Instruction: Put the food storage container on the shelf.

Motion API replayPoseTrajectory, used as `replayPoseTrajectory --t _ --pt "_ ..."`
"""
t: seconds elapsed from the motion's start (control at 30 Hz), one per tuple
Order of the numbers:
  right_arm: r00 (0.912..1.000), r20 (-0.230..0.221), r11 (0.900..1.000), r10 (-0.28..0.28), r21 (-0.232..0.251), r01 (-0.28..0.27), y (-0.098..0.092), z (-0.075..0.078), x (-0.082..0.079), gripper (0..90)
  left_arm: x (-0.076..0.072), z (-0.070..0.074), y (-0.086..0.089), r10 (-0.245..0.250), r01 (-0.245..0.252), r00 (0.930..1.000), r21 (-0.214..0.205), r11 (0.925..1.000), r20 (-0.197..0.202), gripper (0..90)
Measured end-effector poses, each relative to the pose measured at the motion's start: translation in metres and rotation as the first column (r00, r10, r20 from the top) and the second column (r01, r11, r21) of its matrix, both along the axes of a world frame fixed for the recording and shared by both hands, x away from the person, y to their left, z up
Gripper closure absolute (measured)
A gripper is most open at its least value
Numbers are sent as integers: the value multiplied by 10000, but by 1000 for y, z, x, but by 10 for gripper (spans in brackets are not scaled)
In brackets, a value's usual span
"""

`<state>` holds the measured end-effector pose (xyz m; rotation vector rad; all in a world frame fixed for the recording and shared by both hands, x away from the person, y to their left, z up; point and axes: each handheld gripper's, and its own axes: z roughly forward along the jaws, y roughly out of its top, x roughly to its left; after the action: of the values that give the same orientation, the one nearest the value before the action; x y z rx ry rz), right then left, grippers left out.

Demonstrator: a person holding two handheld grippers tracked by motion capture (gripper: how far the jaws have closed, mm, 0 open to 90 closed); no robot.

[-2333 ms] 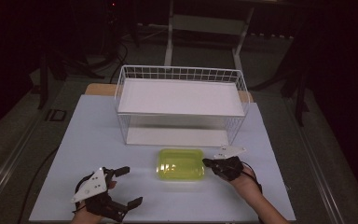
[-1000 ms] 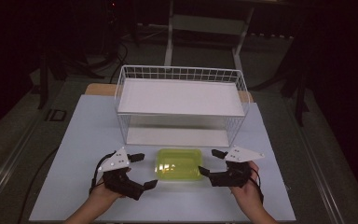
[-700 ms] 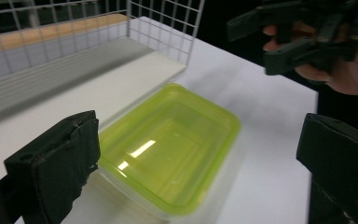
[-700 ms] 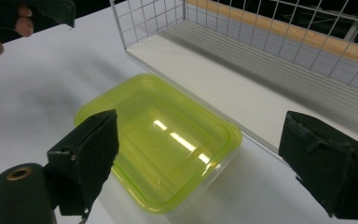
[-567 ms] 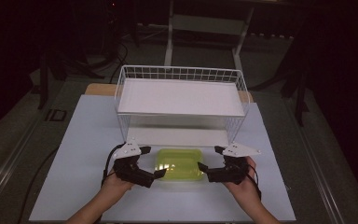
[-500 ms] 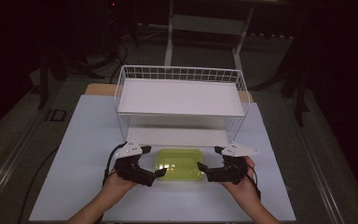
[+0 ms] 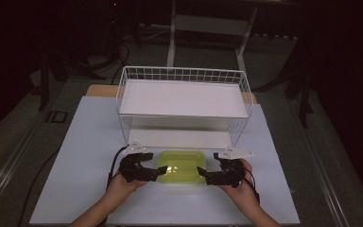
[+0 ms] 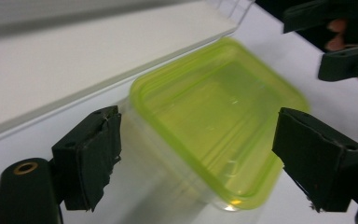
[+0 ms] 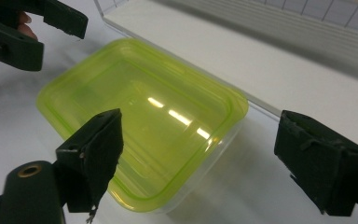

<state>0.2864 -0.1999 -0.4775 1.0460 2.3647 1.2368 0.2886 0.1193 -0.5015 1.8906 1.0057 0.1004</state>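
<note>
Both hands have drawn in from the near corners of the surface (image 7: pixel 75 156) to flank the green-lidded plastic container (image 7: pixel 181 167); it lies flat just in front of the white wire rack (image 7: pixel 183 101); left gripper (image 7: pixel 157 173) sits at its left end, jaws spread round a corner without pressing, and they have just been closing; right gripper (image 7: pixel 203 174) stands wide at the right end, apart from it.
</note>
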Motion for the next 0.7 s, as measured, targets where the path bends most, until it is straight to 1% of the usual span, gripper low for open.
replayPoseTrajectory --t 0.03,0.07,0.1,0.13,0.2,0.23,0.3,0.33,0.37,0.4,0.47,0.5,0.57,0.6,0.63,0.67,0.7 --pt "10000 -29 10000 -39 -40 39 1 -1 0 158 1 -1 0 107 -107 9999 -68 9999 -117 224" --pt "10000 -82 10000 -21 -35 20 1 -2 1 158 2 -3 0 135 -141 9995 -187 9997 -279 229" --pt "9998 -191 10000 -23 -9 23 2 -4 1 158 2 -4 0 151 -159 9992 -206 9997 -372 262" --pt "9997 -221 10000 -78 -26 77 2 -5 1 159 3 -5 -1 274 -281 9987 -140 9995 -429 292" --pt "9995 -313 9999 -50 -113 46 2 -9 2 182 5 -8 -2 242 -250 9974 -110 9996 -681 343" --pt "9995 -313 9998 -100 -161 95 3 -9 2 183 6 -9 -2 317 -324 9963 -73 9994 -802 356" --pt "9991 -416 9998 -58 -186 50 4 -11 1 186 9 -13 -2 245 -273 9936 -241 9993 -1105 410" --pt "9991 -424 9998 -50 -217 41 4 -11 1 214 9 -14 -1 223 -256 9927 -258 9993 -1184 421" --pt "9989 -473 9998 -31 -193 22 4 -12 1 217 9 -15 -1 212 -256 9917 -326 9991 -1271 454" --pt "9985 -549 9998 4 -204 -15 4 -13 1 217 10 -16 -1 158 -200 9909 -297 9994 -1336 477" --pt "9980 -626 9994 -1 -351 -21 4 -15 0 252 9 -19 -1 124 -165 9902 -285 9995 -1390 555" --pt "9979 -653 9993 -21 -369 -3 4 -16 0 252 8 -20 -1 124 -172 9906 -335 9993 -1363 567" --pt "9974 -725 9989 1 -458 -34 4 -17 -1 291 6 -19 -1 75 -122 9911 -350 9993 -1332 586" --pt "9972 -741 9985 -50 -546 9 4 -18 -2 295 5 -18 -1 75 -111 9920 -282 9995 -1258 595" --pt "9971 -761 9980 -28 -637 -20 3 -18 -2 326 3 -17 -2 45 -83 9923 -301 9995 -1240 609" --pt "9965 -837 9977 -25 -678 -32 2 -19 -2 336 1 -16 -3 43 -77 9933 -288 9996 -1153 628" --pt "9959 -900 9968 -17 -792 -55 2 -21 -3 374 -1 -15 -4 32 -51 9946 -178 9998 -1037 640"
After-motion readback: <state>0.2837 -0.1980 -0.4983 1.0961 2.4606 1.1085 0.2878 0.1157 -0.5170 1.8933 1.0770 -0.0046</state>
